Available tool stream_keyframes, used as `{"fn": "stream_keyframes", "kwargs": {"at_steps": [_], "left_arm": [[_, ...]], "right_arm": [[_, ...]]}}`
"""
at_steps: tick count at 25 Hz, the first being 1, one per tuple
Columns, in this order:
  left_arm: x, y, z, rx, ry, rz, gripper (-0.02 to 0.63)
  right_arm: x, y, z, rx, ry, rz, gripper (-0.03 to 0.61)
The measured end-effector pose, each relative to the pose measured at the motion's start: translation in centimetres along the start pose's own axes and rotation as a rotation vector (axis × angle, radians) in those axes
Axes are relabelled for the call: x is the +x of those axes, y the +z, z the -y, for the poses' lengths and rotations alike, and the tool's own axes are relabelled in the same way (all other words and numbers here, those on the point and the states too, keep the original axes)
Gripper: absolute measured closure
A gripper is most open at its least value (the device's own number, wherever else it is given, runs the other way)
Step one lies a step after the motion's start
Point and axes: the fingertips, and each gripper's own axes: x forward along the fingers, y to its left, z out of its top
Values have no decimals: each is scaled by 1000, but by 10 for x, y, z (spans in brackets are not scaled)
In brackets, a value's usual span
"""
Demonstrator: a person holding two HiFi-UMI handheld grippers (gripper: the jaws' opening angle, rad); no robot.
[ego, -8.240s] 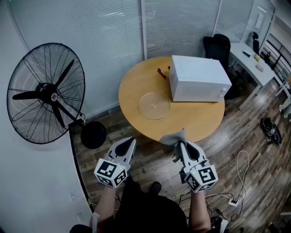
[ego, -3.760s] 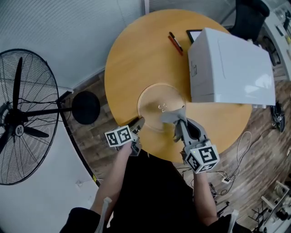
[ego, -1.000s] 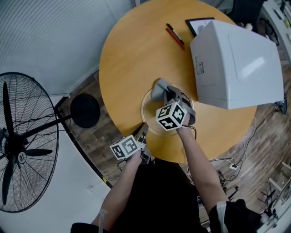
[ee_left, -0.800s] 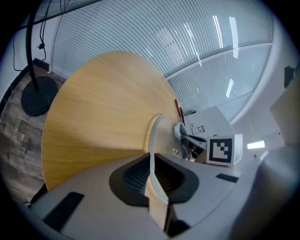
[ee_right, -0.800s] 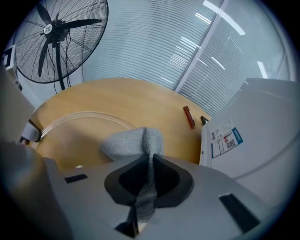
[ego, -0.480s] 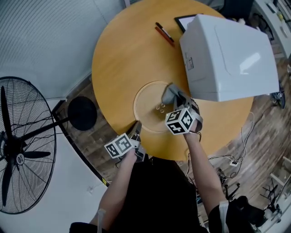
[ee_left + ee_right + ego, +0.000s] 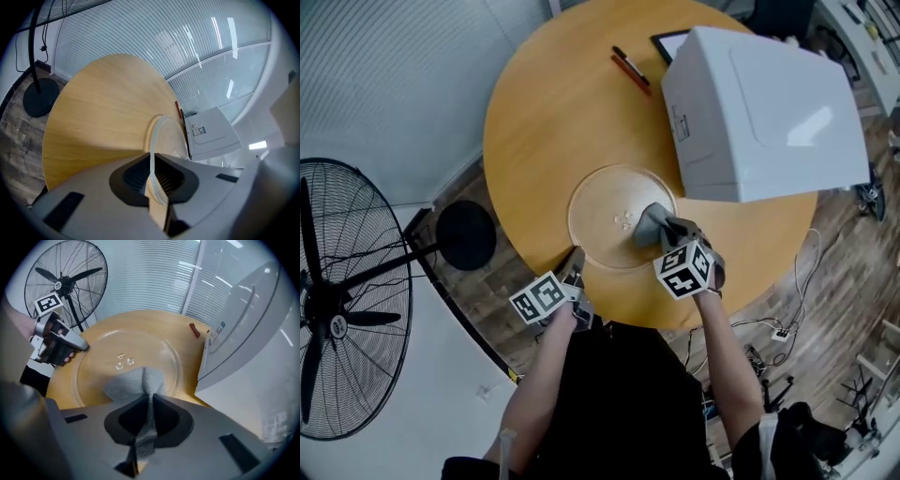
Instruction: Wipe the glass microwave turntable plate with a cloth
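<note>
The clear glass turntable plate (image 7: pixel 600 202) lies flat on the round wooden table (image 7: pixel 544 112). My left gripper (image 7: pixel 575 256) is shut on the plate's near-left rim; in the left gripper view the rim (image 7: pixel 152 161) runs between the pads of the left gripper (image 7: pixel 152 157). My right gripper (image 7: pixel 662 231) is shut on a grey cloth (image 7: pixel 649 223), whose bunched end rests on the plate's right side. In the right gripper view the cloth (image 7: pixel 136 383) hangs from the right gripper (image 7: pixel 149 399) onto the plate (image 7: pixel 140 348), beside three small glass bumps (image 7: pixel 124 363).
A white microwave (image 7: pixel 759 112) stands on the table just right of the plate. Red and black pens (image 7: pixel 630 67) and a dark flat item (image 7: pixel 667 39) lie at the far side. A standing fan (image 7: pixel 347 309) is on the floor to the left.
My right gripper has swept the cloth from the plate's far edge round to its right side, nearer to me. The left gripper has kept its hold on the rim.
</note>
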Motion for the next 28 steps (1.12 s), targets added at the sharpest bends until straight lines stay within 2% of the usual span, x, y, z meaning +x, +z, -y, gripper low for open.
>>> {"fn": "stream_keyframes", "kwargs": {"at_steps": [5, 9, 19, 23, 28], "left_arm": [[0, 0, 0, 3, 2, 2, 589], [0, 0, 1, 2, 4, 4, 589], [0, 0, 0, -2, 1, 3, 591], [0, -1, 0, -4, 1, 0, 591], [0, -1, 0, -3, 4, 2, 591]], "right_arm": [[-7, -13, -32, 88, 200, -33, 546], [-11, -14, -63, 69, 314, -55, 546], [-7, 16, -122, -114, 410, -18, 546], [-1, 38, -139, -152, 440, 29, 546], [8, 65, -144, -245, 400, 99, 546]]}}
